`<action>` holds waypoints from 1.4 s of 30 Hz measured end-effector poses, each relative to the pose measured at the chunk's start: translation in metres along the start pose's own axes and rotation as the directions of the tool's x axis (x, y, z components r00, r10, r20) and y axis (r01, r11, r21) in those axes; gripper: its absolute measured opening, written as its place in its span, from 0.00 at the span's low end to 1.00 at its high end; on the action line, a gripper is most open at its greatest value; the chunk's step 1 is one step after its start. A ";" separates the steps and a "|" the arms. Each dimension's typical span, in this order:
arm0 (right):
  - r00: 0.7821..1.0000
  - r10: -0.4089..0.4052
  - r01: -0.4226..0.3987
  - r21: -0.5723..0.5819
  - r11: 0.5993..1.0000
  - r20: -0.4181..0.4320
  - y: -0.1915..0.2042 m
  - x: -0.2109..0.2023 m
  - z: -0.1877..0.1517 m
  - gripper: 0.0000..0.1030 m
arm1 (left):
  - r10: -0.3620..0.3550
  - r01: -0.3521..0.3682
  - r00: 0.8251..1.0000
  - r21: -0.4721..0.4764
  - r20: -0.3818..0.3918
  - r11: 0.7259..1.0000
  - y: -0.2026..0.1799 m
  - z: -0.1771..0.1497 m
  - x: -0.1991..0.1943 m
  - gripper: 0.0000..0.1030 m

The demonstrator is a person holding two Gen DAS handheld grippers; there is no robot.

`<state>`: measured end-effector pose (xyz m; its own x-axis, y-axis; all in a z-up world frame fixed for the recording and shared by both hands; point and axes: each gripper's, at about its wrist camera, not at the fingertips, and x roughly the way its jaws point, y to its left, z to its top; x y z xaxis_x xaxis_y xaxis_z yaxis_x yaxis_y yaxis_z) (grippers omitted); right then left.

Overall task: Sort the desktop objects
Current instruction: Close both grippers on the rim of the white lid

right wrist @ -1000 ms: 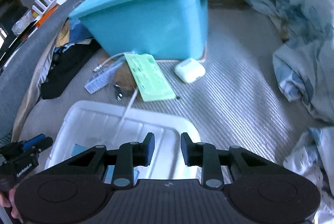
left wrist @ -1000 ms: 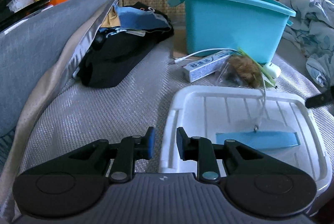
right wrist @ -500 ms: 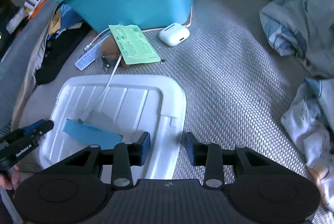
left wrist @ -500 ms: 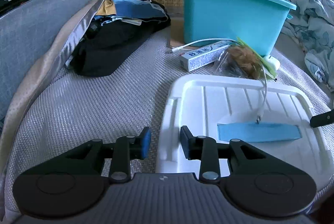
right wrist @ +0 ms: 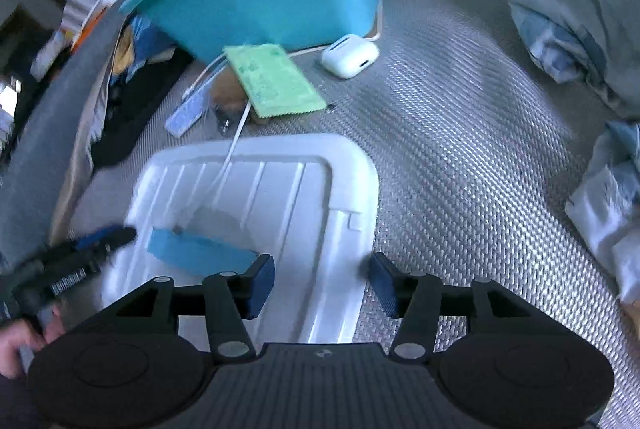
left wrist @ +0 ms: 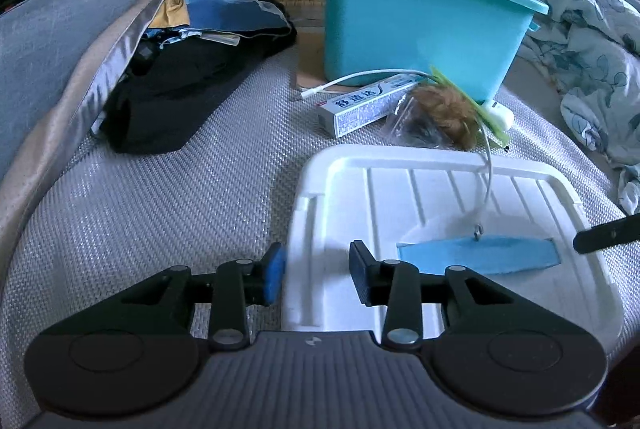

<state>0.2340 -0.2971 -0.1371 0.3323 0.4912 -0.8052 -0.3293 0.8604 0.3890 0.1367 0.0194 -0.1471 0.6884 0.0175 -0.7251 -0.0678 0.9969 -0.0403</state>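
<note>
A white plastic lid (left wrist: 440, 189) is lying on a grey woven mat (left wrist: 160, 189), and both grippers are being held at its near corners. The left gripper (left wrist: 316, 277) is straddling the lid's left rim, jaws apart, pads not pressing. The right gripper (right wrist: 322, 283) is straddling the right rim, its jaws opening. A blue card (left wrist: 480, 255) and a white cable's (left wrist: 486, 165) plug are resting on the lid. At 12 o'clock a toothpaste box (left wrist: 368, 105) is showing Chinese characters, too small to be read, before a teal bin (left wrist: 412, 33).
</note>
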 end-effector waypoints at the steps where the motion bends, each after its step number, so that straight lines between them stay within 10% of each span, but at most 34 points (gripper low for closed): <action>1: 1.000 -0.012 0.012 -0.027 1.000 -0.001 0.003 0.001 -0.001 0.55 | 0.000 0.000 1.000 -0.002 0.003 1.000 0.001 -0.001 -0.001 0.33; 13: 1.000 -0.012 0.012 -0.003 1.000 0.000 -0.008 0.000 0.003 0.37 | -0.018 0.018 1.000 0.018 0.018 1.000 -0.003 -0.002 -0.014 0.11; 17: 0.998 0.038 -0.043 -0.094 0.995 -0.047 0.009 0.004 0.007 0.32 | -0.016 0.012 0.999 0.123 0.036 0.992 -0.033 -0.005 -0.021 0.14; 29: 0.999 0.044 -0.044 -0.009 0.999 -0.018 0.005 0.008 0.002 0.34 | 0.025 -0.025 1.000 0.039 0.005 0.999 0.035 0.003 -0.028 0.26; 42: 0.981 0.191 -0.194 0.107 0.975 0.036 -0.003 0.011 -0.007 0.79 | -0.269 0.249 0.943 -0.121 -0.194 0.961 0.072 0.017 0.020 0.57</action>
<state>0.2326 -0.2951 -0.1499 0.2952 0.6509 -0.6994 -0.2912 0.7585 0.5830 0.1581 0.0926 -0.1525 0.5272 -0.2662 -0.8069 0.0185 0.9530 -0.3023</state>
